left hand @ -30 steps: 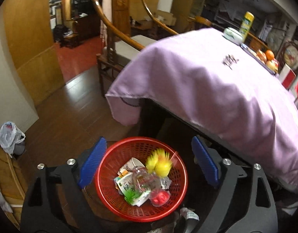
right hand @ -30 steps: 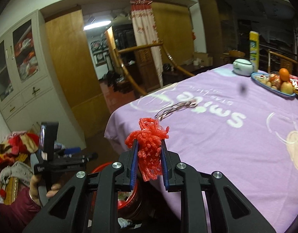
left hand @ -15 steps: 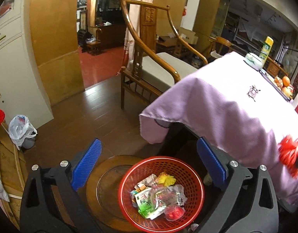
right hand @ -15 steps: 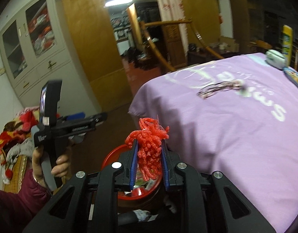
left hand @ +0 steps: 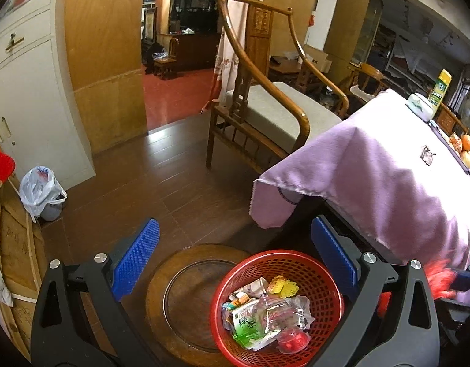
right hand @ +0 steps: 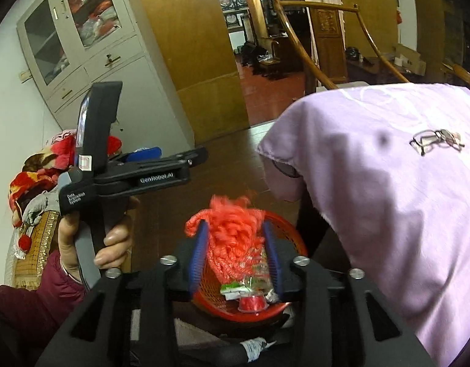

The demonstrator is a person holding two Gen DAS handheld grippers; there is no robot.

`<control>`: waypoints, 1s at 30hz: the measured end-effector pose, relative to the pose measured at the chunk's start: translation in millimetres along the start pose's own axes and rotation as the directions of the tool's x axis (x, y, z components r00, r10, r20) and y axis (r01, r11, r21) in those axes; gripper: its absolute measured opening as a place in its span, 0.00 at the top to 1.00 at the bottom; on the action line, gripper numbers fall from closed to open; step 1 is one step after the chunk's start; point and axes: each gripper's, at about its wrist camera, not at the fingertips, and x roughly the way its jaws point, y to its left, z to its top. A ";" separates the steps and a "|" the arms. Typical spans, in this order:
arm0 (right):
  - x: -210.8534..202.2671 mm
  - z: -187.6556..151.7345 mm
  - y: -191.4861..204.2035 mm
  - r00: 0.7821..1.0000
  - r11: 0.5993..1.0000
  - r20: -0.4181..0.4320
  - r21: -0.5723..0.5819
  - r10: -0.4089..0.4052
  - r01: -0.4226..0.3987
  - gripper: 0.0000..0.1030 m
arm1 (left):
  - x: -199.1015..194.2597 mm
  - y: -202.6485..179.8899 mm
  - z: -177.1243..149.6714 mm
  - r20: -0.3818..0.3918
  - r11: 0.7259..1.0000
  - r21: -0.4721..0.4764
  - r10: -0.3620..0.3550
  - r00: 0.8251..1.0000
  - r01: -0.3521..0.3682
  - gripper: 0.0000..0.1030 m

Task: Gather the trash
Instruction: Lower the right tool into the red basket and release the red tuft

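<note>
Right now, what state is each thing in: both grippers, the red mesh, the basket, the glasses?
Left gripper: wide open, empty.
Right gripper: jaws opening, red mesh between them.
Red mesh: bunched, blurred, over the basket.
Red basket: upright on a round wooden stool, holding wrappers.
Glasses: folded, lying on the purple tablecloth.

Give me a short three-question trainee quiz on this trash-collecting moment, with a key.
1. True or false: the left gripper grips the red basket.
2. What lies between the right gripper jaws? A) a green tea packet B) red mesh netting C) eyeglasses
3. Name what the basket stands on.

Key:
1. False: its jaws are open and hold nothing.
2. B; the jaws are opening, netting above the basket.
3. A round wooden stool beside the purple tablecloth.
</note>
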 end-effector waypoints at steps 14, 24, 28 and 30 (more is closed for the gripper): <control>-41.6 -6.1 -29.7 0.991 0.994 0.117 0.101 -0.063 0.052 0.54 | -14.6 -19.1 2.4 0.004 0.999 0.043 -0.020 1.000 0.020 0.07; -115.3 -39.9 -63.4 0.951 0.971 0.251 0.195 -0.182 0.135 0.48 | -50.1 -81.9 0.5 0.045 0.982 0.172 -0.091 0.995 0.082 0.07; -148.3 -58.8 -81.1 0.924 0.955 0.300 0.247 -0.238 0.165 0.47 | -66.2 -116.6 -5.5 0.058 0.965 0.240 -0.127 0.990 0.110 0.07; -165.2 -69.0 -89.4 0.911 0.948 0.326 0.274 -0.252 0.164 0.46 | -72.0 -128.4 -8.8 0.054 0.958 0.257 -0.143 0.988 0.125 0.07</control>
